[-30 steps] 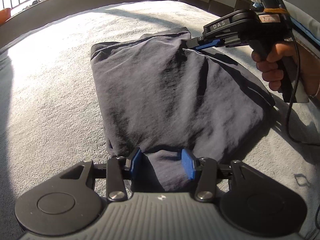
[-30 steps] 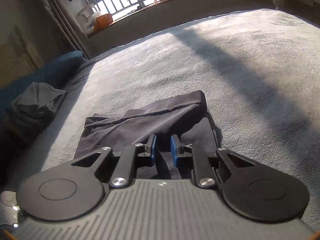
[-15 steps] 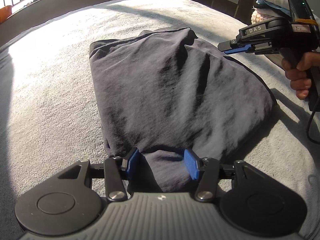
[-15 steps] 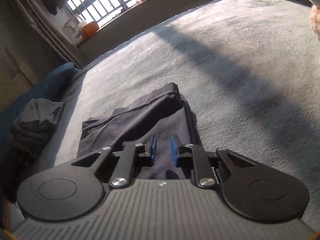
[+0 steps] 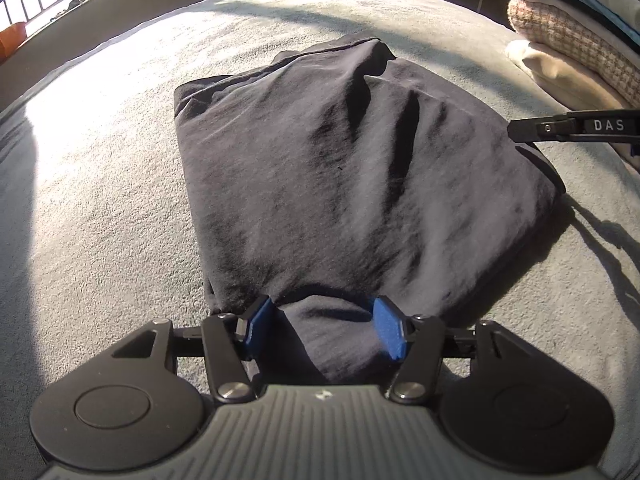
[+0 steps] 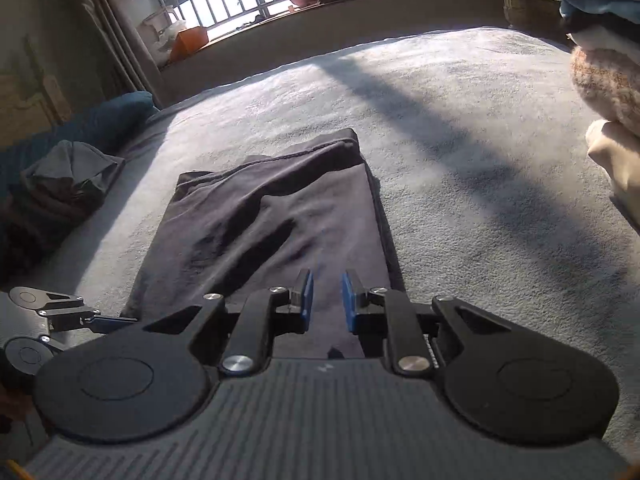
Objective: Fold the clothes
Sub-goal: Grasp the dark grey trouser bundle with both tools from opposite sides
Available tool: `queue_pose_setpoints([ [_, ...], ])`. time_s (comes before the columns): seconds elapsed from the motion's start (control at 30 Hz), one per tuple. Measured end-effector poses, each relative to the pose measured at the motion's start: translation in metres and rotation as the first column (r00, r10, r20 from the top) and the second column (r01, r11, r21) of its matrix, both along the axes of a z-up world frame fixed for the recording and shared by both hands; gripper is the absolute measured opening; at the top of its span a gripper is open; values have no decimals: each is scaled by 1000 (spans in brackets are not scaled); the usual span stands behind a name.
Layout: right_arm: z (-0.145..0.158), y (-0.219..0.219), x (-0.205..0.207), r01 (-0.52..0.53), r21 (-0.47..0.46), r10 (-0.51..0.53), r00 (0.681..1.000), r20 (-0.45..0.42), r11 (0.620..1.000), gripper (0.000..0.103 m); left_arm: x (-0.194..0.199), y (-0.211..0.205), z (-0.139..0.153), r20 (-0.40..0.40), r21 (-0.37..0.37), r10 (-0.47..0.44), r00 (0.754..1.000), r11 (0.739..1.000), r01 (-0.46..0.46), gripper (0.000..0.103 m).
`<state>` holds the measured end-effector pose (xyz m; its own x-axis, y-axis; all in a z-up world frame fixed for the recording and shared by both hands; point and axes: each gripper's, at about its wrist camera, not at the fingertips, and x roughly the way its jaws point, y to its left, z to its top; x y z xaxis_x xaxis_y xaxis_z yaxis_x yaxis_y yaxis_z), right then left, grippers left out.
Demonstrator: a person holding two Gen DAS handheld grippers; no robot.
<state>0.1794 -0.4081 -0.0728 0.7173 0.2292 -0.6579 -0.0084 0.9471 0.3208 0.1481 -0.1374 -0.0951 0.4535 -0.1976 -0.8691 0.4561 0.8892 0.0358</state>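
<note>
Open bed cover (image 5: 100,200) lies bare from 7 to 12 o'clock of the folded dark garment (image 5: 340,168), giving free passage there; in the right wrist view, bare cover (image 6: 480,168) also spreads from 12 to 4 o'clock of it. A stack of folded clothes (image 5: 580,28) blocks 2 o'clock. A crumpled dark heap (image 6: 68,184) and a blue cushion (image 6: 104,116) close 9 to 10 o'clock. The right tongs (image 5: 520,130) overhang the garment's 3 o'clock edge.
</note>
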Motion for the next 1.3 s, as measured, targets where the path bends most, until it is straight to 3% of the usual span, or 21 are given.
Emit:
queue_pose_setpoints([
  [0.07, -4, -10, -7, 64, 7, -64, 998, -15, 998, 16, -1, -2, 1, 0, 12, -1, 1000, 1000, 1, 59],
  [0.13, 5, -15, -18, 74, 34, -75, 996, 43, 997, 16, -1, -4, 1, 0, 19, -1, 1000, 1000, 1, 59],
  [0.27, 19, 4, -38, -54, 54, 47, 993, 112, 997, 16, -2, -6, 2, 3, 30, 3, 1000, 1000, -3, 60],
  [0.33, 15, 15, -46, -122, 59, 116, 988, 105, 991, 16, -3, -7, 3, 6, 32, 3, 1000, 999, -3, 61],
  [0.47, -15, 20, -51, -118, 5, 118, 993, -8, 993, 16, -5, -9, 4, 11, 28, 2, 1000, 1000, -2, 64],
  [0.53, -21, 5, -55, -50, 46, 51, 998, -36, 998, 16, -7, -3, 9, 21, -18, -9, 1000, 1000, 9, 66],
  [0.63, -4, -17, -66, -34, 183, 24, 998, 57, 982, 21, -13, 20, 24, 93, -142, -9, 996, 990, 23, 66],
  [0.73, 10, -26, -56, -66, 201, 38, 989, 140, 977, 49, -2, 46, 34, 111, -249, 64, 992, 968, -35, 76],
  [0.8, 10, -31, -35, -71, 225, 37, 988, 151, 972, 52, 24, 62, 35, 48, -320, 156, 987, 938, -132, 76],
  [0.87, 4, -38, -10, -75, 294, 36, 990, 135, 953, 60, 61, 84, 20, -48, -417, 179, 983, 890, -183, 77],
  [0.93, -11, -48, 23, -63, 398, 33, 996, 81, 915, 67, 99, 91, -1, -156, -516, 146, 977, 831, -207, 78],
  [1.0, -27, -55, 52, -45, 467, 33, 999, 34, 883, 69, 124, 94, -16, -225, -570, 130, 966, 786, -238, 78],
  [1.17, -55, -53, 97, -40, 498, 69, 997, -39, 866, 69, 149, 107, -30, -209, -616, 180, 961, 739, -272, 78],
  [1.3, -65, -42, 120, -122, 521, 158, 987, -25, 845, 70, 172, 96, -35, -171, -620, 102, 980, 762, -188, 78],
])
